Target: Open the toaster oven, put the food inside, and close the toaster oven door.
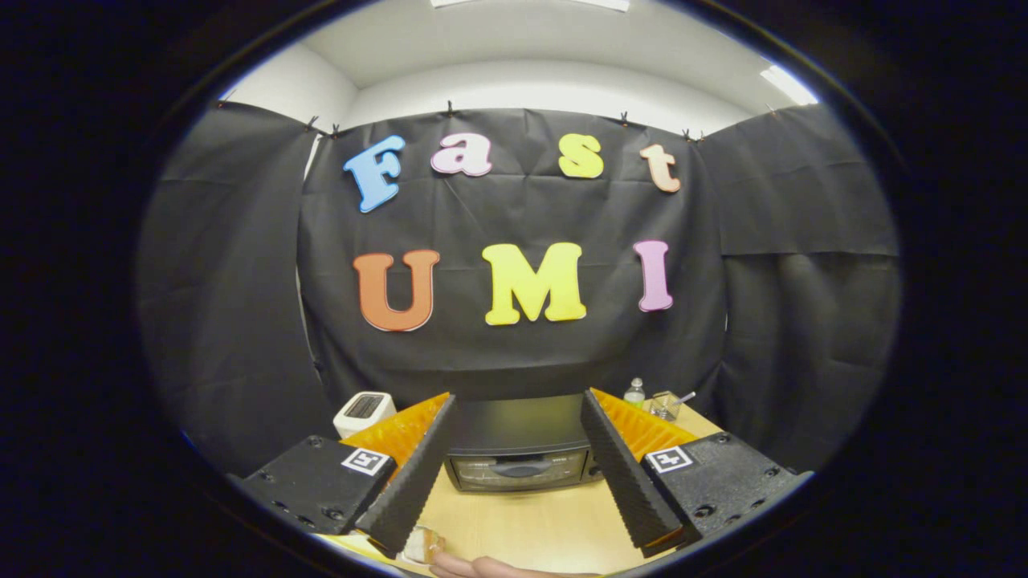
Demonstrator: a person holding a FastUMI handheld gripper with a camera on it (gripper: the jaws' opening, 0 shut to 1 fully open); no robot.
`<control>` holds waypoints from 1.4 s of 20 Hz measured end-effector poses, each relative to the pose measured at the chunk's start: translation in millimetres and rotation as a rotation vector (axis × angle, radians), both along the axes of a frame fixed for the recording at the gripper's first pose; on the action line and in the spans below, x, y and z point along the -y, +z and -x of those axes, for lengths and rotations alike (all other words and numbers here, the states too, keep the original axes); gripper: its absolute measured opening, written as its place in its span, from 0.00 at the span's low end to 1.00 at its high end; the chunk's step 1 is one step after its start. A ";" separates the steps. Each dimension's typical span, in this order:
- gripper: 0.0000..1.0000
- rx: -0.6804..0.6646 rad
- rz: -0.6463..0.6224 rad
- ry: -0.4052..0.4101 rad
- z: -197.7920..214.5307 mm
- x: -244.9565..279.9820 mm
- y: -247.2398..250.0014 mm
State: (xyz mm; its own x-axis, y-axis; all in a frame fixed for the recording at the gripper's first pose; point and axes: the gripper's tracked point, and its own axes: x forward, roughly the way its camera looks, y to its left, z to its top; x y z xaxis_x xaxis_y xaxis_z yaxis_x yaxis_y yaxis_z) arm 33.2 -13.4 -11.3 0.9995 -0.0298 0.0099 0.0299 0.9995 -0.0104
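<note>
A dark toaster oven (518,449) stands on the wooden table (530,522) at its far side, door closed, a handle across its glass front. My gripper (518,405) is open and held well back from it, so the oven shows between the two fingers (414,474). A pale piece of food (422,546) in clear wrap lies on the table near the left finger's base. A person's hand (482,568) rests just right of the food.
A white pop-up toaster (363,411) stands left of the oven. Behind the right finger are a small clear bottle (634,392) and a glass container with a utensil (665,405). Black cloth walls close the booth behind the table.
</note>
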 end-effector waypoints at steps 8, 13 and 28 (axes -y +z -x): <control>1.00 -0.016 0.004 -0.003 -64.9 14.1 -30.8; 1.00 -0.037 0.072 -0.006 -112.8 17.2 -63.8; 1.00 -0.316 0.006 0.034 -208.0 16.0 -204.3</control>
